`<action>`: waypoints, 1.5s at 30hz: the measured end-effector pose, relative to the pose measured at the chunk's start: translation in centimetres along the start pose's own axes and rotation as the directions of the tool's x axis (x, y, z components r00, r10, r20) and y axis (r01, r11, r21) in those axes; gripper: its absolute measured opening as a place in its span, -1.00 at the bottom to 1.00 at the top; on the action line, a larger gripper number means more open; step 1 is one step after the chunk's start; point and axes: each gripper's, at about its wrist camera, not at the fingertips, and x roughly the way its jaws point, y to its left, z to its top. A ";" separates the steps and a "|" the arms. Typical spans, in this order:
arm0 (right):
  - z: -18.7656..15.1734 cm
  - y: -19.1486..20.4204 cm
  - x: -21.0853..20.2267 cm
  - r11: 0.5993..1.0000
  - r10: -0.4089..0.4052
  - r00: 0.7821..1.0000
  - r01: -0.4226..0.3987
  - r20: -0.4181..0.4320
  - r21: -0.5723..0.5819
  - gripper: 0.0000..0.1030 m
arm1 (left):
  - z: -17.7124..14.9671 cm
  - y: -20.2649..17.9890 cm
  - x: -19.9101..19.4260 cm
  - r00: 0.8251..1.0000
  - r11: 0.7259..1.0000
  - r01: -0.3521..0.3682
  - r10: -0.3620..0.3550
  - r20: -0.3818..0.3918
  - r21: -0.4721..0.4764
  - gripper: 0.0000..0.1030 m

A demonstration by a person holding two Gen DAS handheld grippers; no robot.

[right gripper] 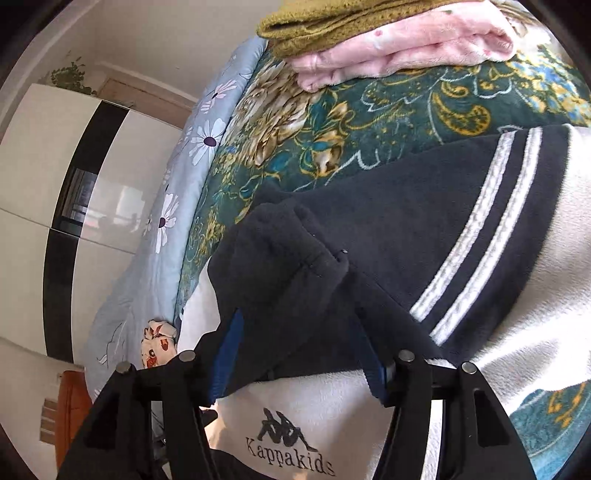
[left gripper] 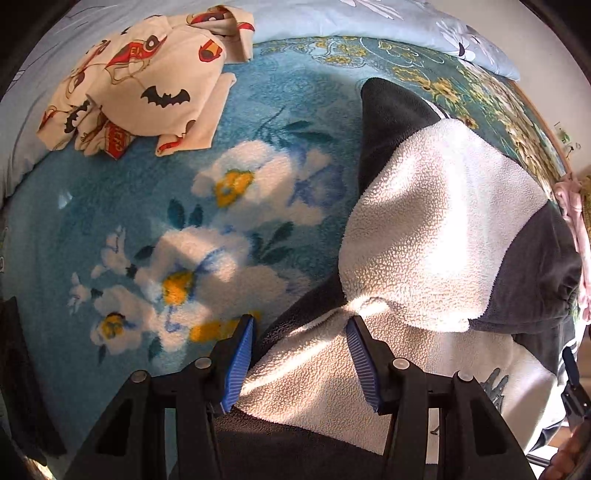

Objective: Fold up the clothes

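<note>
Folding is under way on the bed: a black-and-white fleece sweater (left gripper: 436, 221) lies on the blue flowered blanket (left gripper: 147, 229), which serves as the landmark for these notes. The garment sits toward the blanket's right side, seen from the left wrist camera, with one sleeve already laid across the white body.

Left tongs (left gripper: 301, 363): blue pads stand wide apart, white fleece of the hem lying between them, not pinched. Right tongs (right gripper: 297, 354): pads also spread, with the dark cuff (right gripper: 280, 254) bunched over and between them. Whether the cuff is gripped or merely draped I cannot tell; the pads do not look pressed together.

The "Kappakids" logo (right gripper: 290, 448) shows on the white chest panel just below the right tongs, and twin white stripes (right gripper: 480, 236) run along the dark sleeve.

At the blanket's far left corner rests a folded cream bat-print garment (left gripper: 147, 85). Beyond the blanket's patterned green border, a pink folded item (right gripper: 399, 55) lies under an olive one (right gripper: 332, 22).

Judgement: the sleeve-folding step, second sleeve being placed. Next move likely calls for smoothing that sleeve flat, then both tongs closing on the hem to bring it up toward the collar.
</note>
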 end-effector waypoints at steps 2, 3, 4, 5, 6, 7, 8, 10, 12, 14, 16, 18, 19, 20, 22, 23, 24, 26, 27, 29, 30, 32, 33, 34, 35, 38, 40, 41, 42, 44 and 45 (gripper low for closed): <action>0.8 -0.4 1.8 0.998 -0.029 0.999 0.030 -0.023 0.048 0.20 | -0.4 0.2 0.0 1.000 1.000 -0.002 0.002 -0.009 0.000 0.08; 1.1 -0.7 2.6 0.996 -0.035 0.999 0.037 -0.036 0.080 0.20 | -0.5 0.2 -0.1 1.000 1.000 -0.004 0.004 -0.012 0.002 0.09; 1.4 -1.0 3.2 0.993 -0.028 0.999 0.033 -0.045 0.117 0.20 | -0.7 0.3 -0.1 1.000 1.000 -0.007 0.007 -0.014 0.006 0.10; 1.6 -1.2 3.7 0.988 -0.017 0.999 0.025 -0.052 0.151 0.20 | -0.8 0.4 -0.1 1.000 1.000 -0.010 0.010 -0.016 0.008 0.12; 1.9 -1.2 4.1 0.984 0.006 0.999 0.003 -0.050 0.177 0.20 | -1.0 0.5 -0.1 1.000 1.000 -0.012 0.012 -0.018 0.010 0.13; 2.1 -1.3 4.4 0.979 0.036 0.998 -0.026 -0.048 0.202 0.20 | -1.1 0.7 -0.1 1.000 1.000 -0.012 0.012 -0.019 0.007 0.14; 2.4 -1.3 4.7 0.972 0.058 0.997 -0.046 -0.048 0.229 0.11 | -1.1 0.8 -0.1 1.000 1.000 -0.009 0.009 -0.021 0.000 0.14; 2.8 -1.2 4.6 0.971 0.050 0.998 -0.039 -0.042 0.238 -0.43 | -1.4 1.3 -0.1 1.000 1.000 0.002 -0.002 -0.023 -0.016 0.14; 2.8 -0.8 3.8 0.979 0.035 0.999 -0.030 -0.021 0.204 -0.63 | -1.7 1.7 -0.2 1.000 0.999 0.014 -0.015 -0.025 -0.031 0.14; 2.2 -0.9 2.3 0.973 0.082 0.997 -0.084 0.017 0.214 -0.64 | -1.8 2.3 -0.2 0.999 0.998 0.029 -0.031 -0.025 -0.047 0.15; 1.3 -1.2 0.7 0.961 0.136 0.989 -0.146 0.060 0.236 -0.65 | -1.5 3.1 -0.1 0.999 0.997 0.044 -0.045 -0.026 -0.064 0.15; 0.2 -2.0 -1.2 0.950 0.166 0.980 -0.189 0.108 0.250 -0.65 | -1.7 3.5 -0.3 0.998 0.997 0.048 -0.050 -0.029 -0.068 0.15; -0.6 -2.5 -2.0 0.949 0.161 0.979 -0.189 0.126 0.252 -0.65 | -1.9 3.6 -0.3 0.998 0.996 0.049 -0.051 -0.031 -0.069 0.16; -1.3 -3.0 -2.6 0.951 0.149 0.980 -0.180 0.135 0.253 -0.65 | -2.0 3.8 -0.4 0.998 0.996 0.050 -0.053 -0.032 -0.069 0.16; -2.3 -4.5 -2.4 0.961 0.085 0.992 -0.107 0.096 0.254 -0.65 | -2.3 4.0 -0.5 0.998 0.996 0.051 -0.054 -0.032 -0.070 0.16; -2.7 -5.5 -1.9 0.961 0.058 0.996 -0.072 0.061 0.267 -0.65 | -2.5 4.1 -0.5 0.998 0.996 0.048 -0.050 -0.032 -0.072 0.16; -3.0 -6.3 -1.7 0.956 0.052 0.998 -0.062 0.041 0.285 -0.65 | -2.7 4.1 -0.7 0.998 0.996 0.047 -0.049 -0.032 -0.071 0.16; -3.6 -7.0 -2.0 0.956 0.067 0.997 -0.073 0.033 0.285 -0.58 | -3.2 4.3 -1.0 0.998 0.997 0.046 -0.048 -0.034 -0.067 0.17; -3.8 -6.9 -2.5 0.960 0.078 0.996 -0.086 0.040 0.268 -0.56 | -3.4 4.4 -1.1 0.998 0.997 0.047 -0.050 -0.034 -0.068 0.17; -4.2 -6.6 -4.2 0.976 0.057 0.996 -0.069 0.063 0.208 -0.53 | -3.8 4.8 -1.4 0.998 0.996 0.052 -0.055 -0.034 -0.076 0.17; -4.3 -6.7 -5.2 0.980 0.040 0.996 -0.055 0.082 0.190 -0.50 | -3.9 5.1 -1.5 0.998 0.995 0.057 -0.060 -0.036 -0.086 0.17; -4.4 -8.5 -7.6 0.975 -0.004 0.990 -0.027 0.140 0.219 -0.38 | -4.2 5.5 -1.6 0.997 0.992 0.069 -0.073 -0.038 -0.106 0.17; -4.6 -9.6 -9.0 0.970 -0.023 0.985 -0.019 0.169 0.242 -0.29 | -4.4 5.6 -1.6 0.996 0.991 0.072 -0.076 -0.040 -0.110 0.17; -4.9 -11.0 -10.5 0.956 -0.035 0.979 -0.026 0.203 0.291 -0.23 | -4.5 5.7 -1.7 0.996 0.991 0.071 -0.076 -0.039 -0.110 0.17; -5.2 -12.5 -12.0 0.940 -0.049 0.971 -0.034 0.235 0.339 -0.06 | -4.7 5.7 -1.8 0.996 0.992 0.070 -0.074 -0.039 -0.108 0.17; -6.2 -16.4 -15.0 0.882 -0.103 0.947 -0.055 0.305 0.468 0.07 | -5.4 5.7 -1.9 0.997 0.993 0.062 -0.067 -0.046 -0.103 0.19; -7.1 -18.7 -16.7 0.839 -0.132 0.929 -0.081 0.346 0.539 0.13 | -5.8 5.5 -2.1 0.996 0.993 0.063 -0.068 -0.051 -0.097 0.21; -7.5 -19.8 -17.6 0.816 -0.144 0.918 -0.101 0.369 0.570 0.28 | -6.0 5.4 -2.3 0.996 0.994 0.065 -0.070 -0.051 -0.092 0.23; -7.9 -20.9 -18.4 0.792 -0.154 0.907 -0.123 0.391 0.597 0.32 | -6.2 5.3 -2.4 0.996 0.994 0.066 -0.071 -0.051 -0.087 0.24; -8.2 -22.9 -19.4 0.750 -0.162 0.887 -0.175 0.433 0.638 0.32 | -6.4 5.3 -2.7 0.996 0.995 0.068 -0.073 -0.052 -0.079 0.25; -8.0 -23.8 -19.4 0.726 -0.162 0.882 -0.197 0.442 0.659 0.32 | -6.5 5.4 -2.8 0.996 0.994 0.070 -0.074 -0.053 -0.078 0.25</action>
